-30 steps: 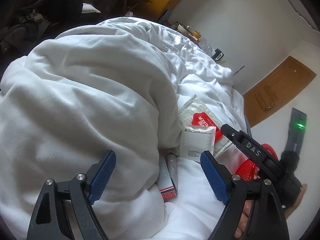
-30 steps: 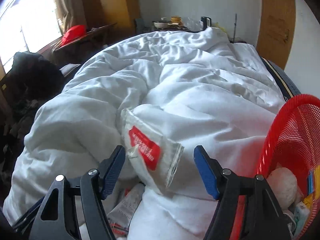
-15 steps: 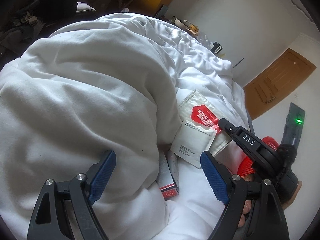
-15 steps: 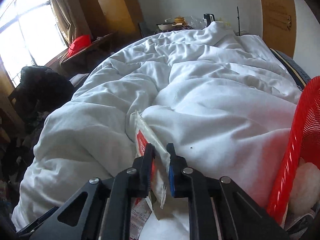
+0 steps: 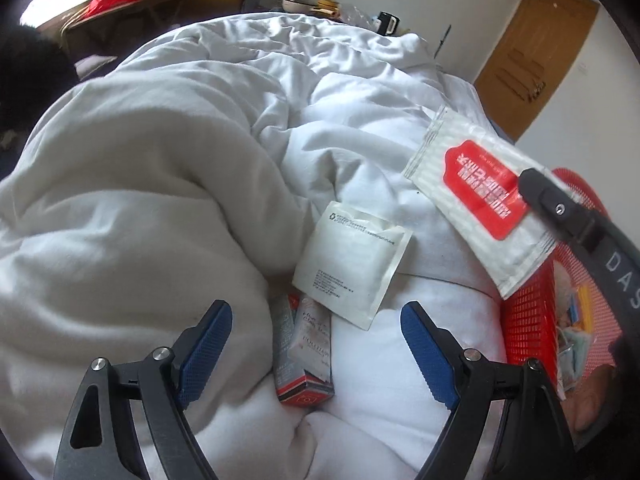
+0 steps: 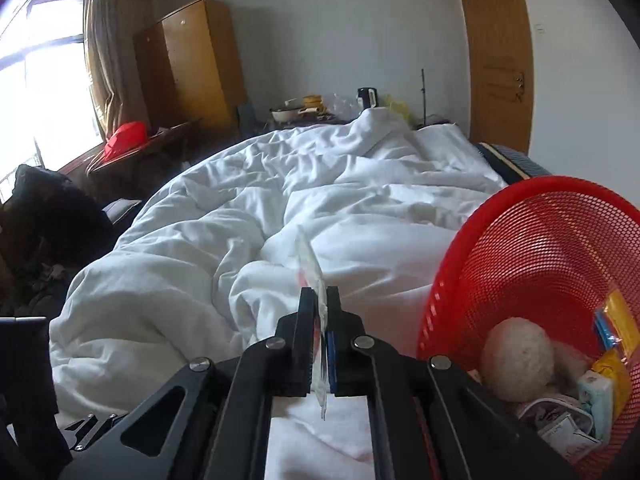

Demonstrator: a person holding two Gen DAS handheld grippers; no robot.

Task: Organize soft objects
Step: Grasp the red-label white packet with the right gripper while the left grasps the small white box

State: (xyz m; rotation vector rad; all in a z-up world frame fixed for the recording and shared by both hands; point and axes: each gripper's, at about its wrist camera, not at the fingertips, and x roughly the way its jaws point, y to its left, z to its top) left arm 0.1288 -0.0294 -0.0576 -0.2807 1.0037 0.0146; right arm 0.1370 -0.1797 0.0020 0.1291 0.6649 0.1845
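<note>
My right gripper [image 6: 319, 308] is shut on a white packet with a red label [image 5: 476, 184], seen edge-on in the right wrist view [image 6: 310, 260], and holds it lifted above the white duvet [image 5: 140, 200], beside the red mesh basket [image 6: 532, 240]. My left gripper [image 5: 316, 344] is open and empty, low over the duvet. Between and beyond its fingers lie a flat white sachet [image 5: 352, 264] and a small tube on a red-and-white box [image 5: 304, 356].
The red basket [image 5: 528, 320] holds a fluffy ball [image 6: 516, 360], tissue packs and small packets. A wooden wardrobe [image 6: 192, 64], a door [image 6: 500, 52], a cluttered bedside table [image 6: 320, 108] and a dark desk [image 6: 132, 152] surround the bed.
My right gripper closed on the red-label packet and lifted it off the duvet toward the basket. The left gripper stayed open and swung its view right.
</note>
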